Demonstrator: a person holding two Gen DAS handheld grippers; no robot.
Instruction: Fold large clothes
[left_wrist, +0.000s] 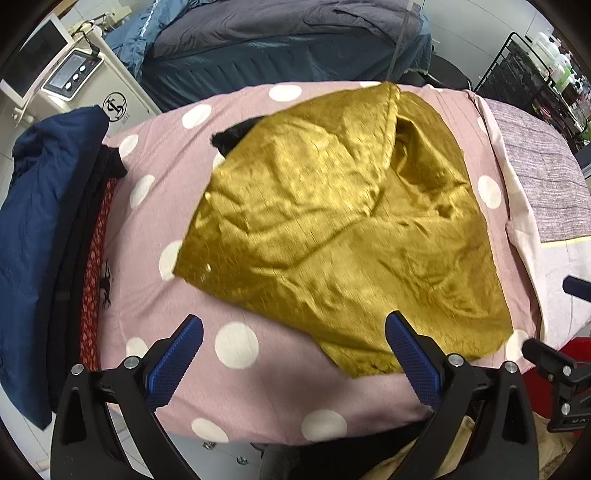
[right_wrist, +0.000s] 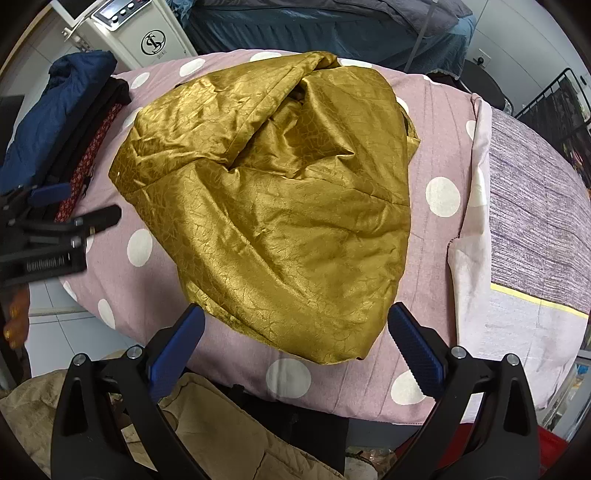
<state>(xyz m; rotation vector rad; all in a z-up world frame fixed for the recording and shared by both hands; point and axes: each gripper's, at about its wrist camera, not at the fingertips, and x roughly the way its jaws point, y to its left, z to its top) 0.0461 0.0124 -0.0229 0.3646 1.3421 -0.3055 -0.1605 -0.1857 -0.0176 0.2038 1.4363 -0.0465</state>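
Note:
A shiny mustard-gold garment (left_wrist: 343, 229) (right_wrist: 280, 192) lies crumpled in a loose heap on a pink sheet with white dots (left_wrist: 236, 376) (right_wrist: 432, 155). A bit of black fabric (left_wrist: 232, 138) pokes out under its far left edge. My left gripper (left_wrist: 295, 332) hovers open over the garment's near left edge, nothing between its blue pads. My right gripper (right_wrist: 297, 325) hangs open above the near hem, also holding nothing. The left gripper's body (right_wrist: 51, 236) shows at the left edge of the right wrist view.
A stack of folded clothes, navy on top (left_wrist: 44, 221) (right_wrist: 55, 110) with black and red patterned layers, sits at the sheet's left edge. A grey-purple blanket (left_wrist: 543, 173) (right_wrist: 535, 206) lies to the right. Beige cloth (right_wrist: 207, 432) is below the near edge. A white machine (left_wrist: 88, 81) stands behind.

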